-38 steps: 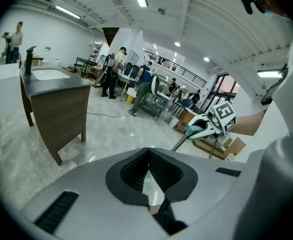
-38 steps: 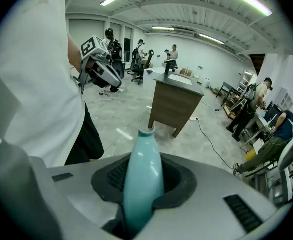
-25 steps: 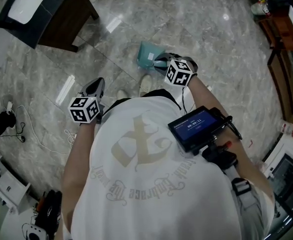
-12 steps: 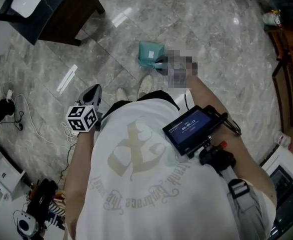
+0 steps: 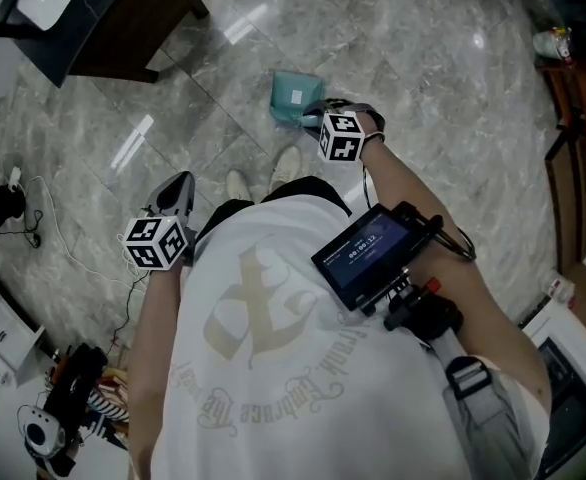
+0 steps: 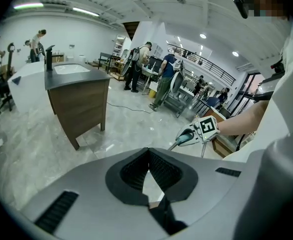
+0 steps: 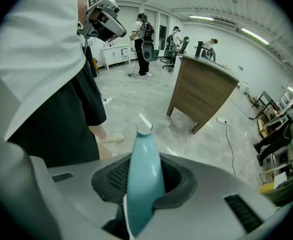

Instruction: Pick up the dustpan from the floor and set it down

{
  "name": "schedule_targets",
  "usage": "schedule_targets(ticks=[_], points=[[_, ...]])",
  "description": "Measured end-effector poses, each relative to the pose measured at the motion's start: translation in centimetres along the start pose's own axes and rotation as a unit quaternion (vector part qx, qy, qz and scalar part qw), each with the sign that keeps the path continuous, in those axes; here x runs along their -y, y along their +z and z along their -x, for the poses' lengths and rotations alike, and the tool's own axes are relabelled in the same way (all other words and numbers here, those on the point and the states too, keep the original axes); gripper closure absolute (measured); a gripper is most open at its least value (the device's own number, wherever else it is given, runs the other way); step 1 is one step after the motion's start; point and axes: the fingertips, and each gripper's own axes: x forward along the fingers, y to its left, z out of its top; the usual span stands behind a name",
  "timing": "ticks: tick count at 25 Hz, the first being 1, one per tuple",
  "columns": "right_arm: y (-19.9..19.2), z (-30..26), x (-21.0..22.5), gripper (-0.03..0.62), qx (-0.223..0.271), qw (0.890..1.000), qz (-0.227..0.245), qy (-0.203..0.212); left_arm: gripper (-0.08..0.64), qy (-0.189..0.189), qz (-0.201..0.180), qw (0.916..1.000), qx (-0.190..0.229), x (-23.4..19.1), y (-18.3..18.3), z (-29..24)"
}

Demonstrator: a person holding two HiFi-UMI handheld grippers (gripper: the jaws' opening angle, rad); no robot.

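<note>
Left hand-held gripper (image 5: 180,183): jaws together, nothing between them. It hangs by my left hip over the floor (image 5: 403,58), about where it was a second ago. It has no part in this step.

Dustpan (image 5: 295,96): teal, just ahead of my shoes (image 5: 263,175), pan end pointing away from me. It sits over nearly the same patch of floor as a second ago.

Right hand-held gripper (image 5: 318,115): clamped on the dustpan handle (image 7: 144,164). The right gripper view shows a pad pressed on each side of the handle, with its pale tip sticking out past the jaws.

What changed:
- The marker cube (image 5: 341,135) on that gripper looks smaller in the head view than a second ago, and it sits a bit further from my body.
- I read that as the right hand having gone down and slightly forward, taking the dustpan with it.

What it means:
- The pickup is done, and this looks like the set-down leg.
- From above I can't tell whether the pan already touches the floor or hangs just over it.
- The grip is still on, so the dustpan isn't released yet.

Next, as I judge it: get the pan flat on the floor, then open the jaws and pull back along the handle. If I let go early, the pan end would probably drop and skid on the polished stone.
</note>
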Motion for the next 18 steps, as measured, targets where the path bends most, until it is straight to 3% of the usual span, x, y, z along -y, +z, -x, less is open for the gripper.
schedule_targets(ticks=[13, 18], points=[[-5.8, -0.3, 0.8, 0.489, -0.016, 1.0, -0.013, -0.006, 0.548, 0.03, 0.013, 0.9995, -0.003, 3.2, 0.4, -0.7], [-5.1, -0.6, 1.1, 0.486, -0.005, 0.999, -0.028, -0.016, 0.548, 0.029, 0.01, 0.9995, -0.001, 2.9, 0.8, -0.8]])
